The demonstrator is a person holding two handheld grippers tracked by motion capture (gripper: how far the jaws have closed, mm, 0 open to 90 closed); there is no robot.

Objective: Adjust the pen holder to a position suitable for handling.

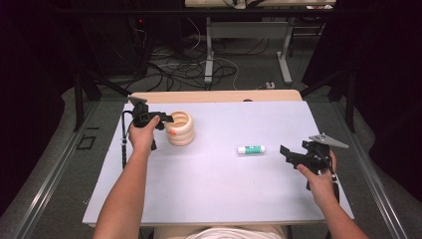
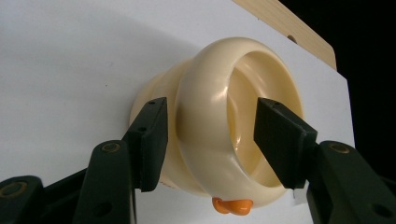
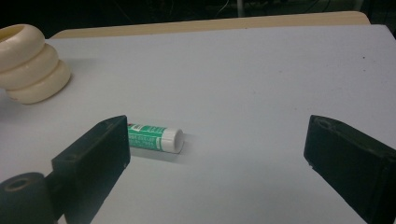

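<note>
A cream cup (image 1: 180,128) shaped like stacked rings stands at the back left of the white table (image 1: 224,199), with a small orange tab (image 2: 232,205) on its side. My left gripper (image 1: 166,119) straddles the cup's near rim (image 2: 210,116), one jaw outside and one inside. A thin gap shows on both sides, so it is open. A green and white glue stick (image 1: 251,149) lies on its side right of centre. My right gripper (image 1: 284,153) hovers just right of the stick, open wide. In the right gripper view the glue stick (image 3: 154,138) lies ahead by the left jaw.
A wooden strip (image 1: 214,95) runs along the table's far edge. Beyond it are table legs and loose cables (image 1: 199,64) on the floor. Bare white surface lies between the cup (image 3: 28,63) and the glue stick and along the near edge.
</note>
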